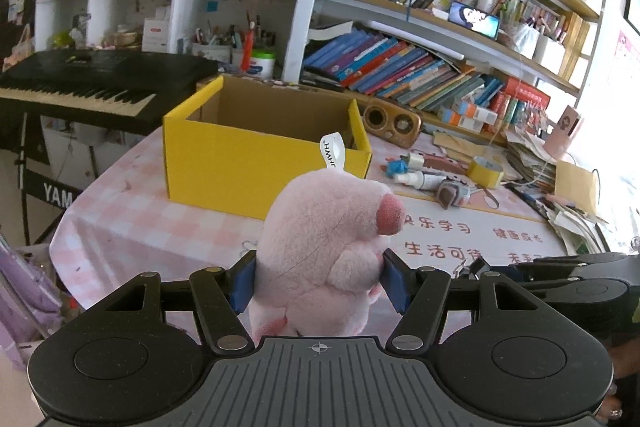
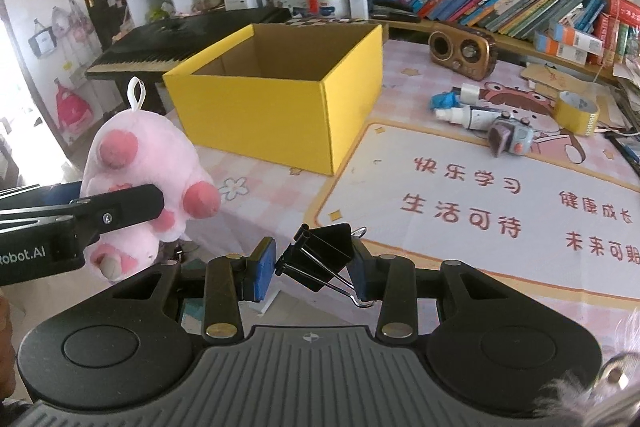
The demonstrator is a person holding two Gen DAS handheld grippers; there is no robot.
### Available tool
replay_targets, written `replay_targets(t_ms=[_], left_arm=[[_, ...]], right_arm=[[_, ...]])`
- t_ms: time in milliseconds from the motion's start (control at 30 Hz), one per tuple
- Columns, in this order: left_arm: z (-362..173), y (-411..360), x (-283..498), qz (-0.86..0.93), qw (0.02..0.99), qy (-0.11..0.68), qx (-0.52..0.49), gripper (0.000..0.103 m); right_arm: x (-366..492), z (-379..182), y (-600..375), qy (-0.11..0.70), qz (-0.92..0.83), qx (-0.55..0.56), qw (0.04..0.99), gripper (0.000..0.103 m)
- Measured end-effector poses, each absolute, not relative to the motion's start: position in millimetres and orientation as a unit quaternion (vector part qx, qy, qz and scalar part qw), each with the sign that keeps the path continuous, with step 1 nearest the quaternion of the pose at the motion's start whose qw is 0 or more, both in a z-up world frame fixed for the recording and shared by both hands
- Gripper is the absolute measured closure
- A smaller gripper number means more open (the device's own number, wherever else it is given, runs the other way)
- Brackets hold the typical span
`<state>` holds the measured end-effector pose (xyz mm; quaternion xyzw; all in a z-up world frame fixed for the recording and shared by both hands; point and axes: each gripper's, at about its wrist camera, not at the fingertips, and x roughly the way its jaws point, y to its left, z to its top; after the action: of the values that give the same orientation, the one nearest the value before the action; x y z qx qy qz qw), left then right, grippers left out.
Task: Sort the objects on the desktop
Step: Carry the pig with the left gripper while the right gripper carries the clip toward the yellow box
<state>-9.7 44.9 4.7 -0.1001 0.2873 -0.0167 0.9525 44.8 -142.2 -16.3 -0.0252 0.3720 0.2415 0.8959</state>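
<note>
Left hand-held gripper clamped on pink plush toy; right hand-held gripper pinched on black binder clips. Both loads carried above table, short of yellow box. Box looked empty, so nothing sorted yet. Farther back, left to collect: spray bottle, small grey gadget, yellow tape roll.

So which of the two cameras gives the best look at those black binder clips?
The right wrist view: the black binder clips sit front and centre, pinched between the right tongs, wire handles visible. The left wrist view shows none of them; its frame is filled by the pink plush toy in the left tongs.
</note>
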Motion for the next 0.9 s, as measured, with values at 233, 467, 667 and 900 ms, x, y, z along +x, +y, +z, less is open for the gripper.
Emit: replay_targets(t_ms=[233, 467, 667, 900], left_arm=[[4.9, 48.7, -12.0, -0.016, 0.954, 0.284, -0.099, 0.039], [5.2, 48.4, -9.5, -0.023, 0.953, 0.286, -0.095, 0.039], [4.5, 47.3, -8.3, -0.028, 0.952, 0.289, -0.093, 0.039], [4.2, 49.2, -8.8, -0.024, 0.953, 0.288, -0.095, 0.039]], right_arm=[[41.9, -17.2, -133.9, 0.372, 0.249, -0.029, 0.894, 0.067], [42.6, -17.6, -133.1, 0.372, 0.246, -0.026, 0.895, 0.067], [43.6, -18.7, -135.7, 0.374, 0.240, -0.019, 0.896, 0.067], [43.6, -19.2, -133.7, 0.375, 0.243, -0.021, 0.894, 0.067]])
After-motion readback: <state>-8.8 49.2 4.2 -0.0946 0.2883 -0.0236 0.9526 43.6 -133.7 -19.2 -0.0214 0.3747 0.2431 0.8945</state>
